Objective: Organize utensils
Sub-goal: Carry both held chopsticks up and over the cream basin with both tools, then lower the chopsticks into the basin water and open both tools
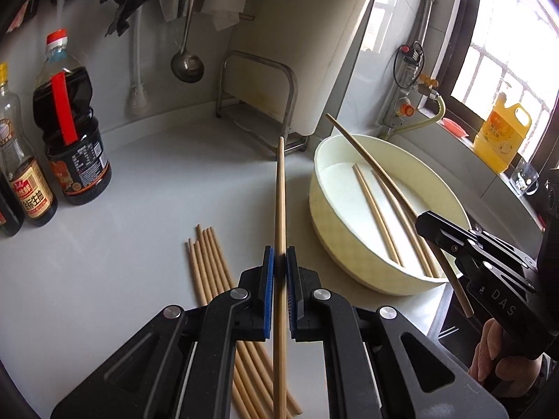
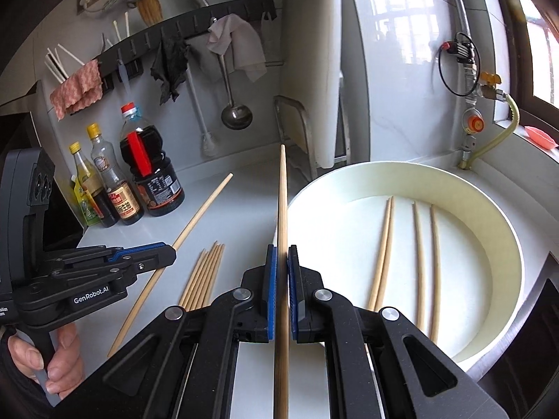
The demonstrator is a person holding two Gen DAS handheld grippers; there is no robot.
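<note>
My left gripper is shut on one wooden chopstick that points forward above the white counter. Below it on the counter lies a bundle of several chopsticks. In the right wrist view my right gripper is shut on another chopstick, raised beside the round cream basin. Several chopsticks lie on the basin's floor. The right gripper shows at the right of the left view with its chopstick slanting over the basin. The left gripper shows at the left of the right view.
Sauce bottles stand at the back left of the counter. A ladle and cloths hang on the wall, with a metal rack behind. A yellow detergent jug and a glass stand on the windowsill. A hand holds the left gripper's handle.
</note>
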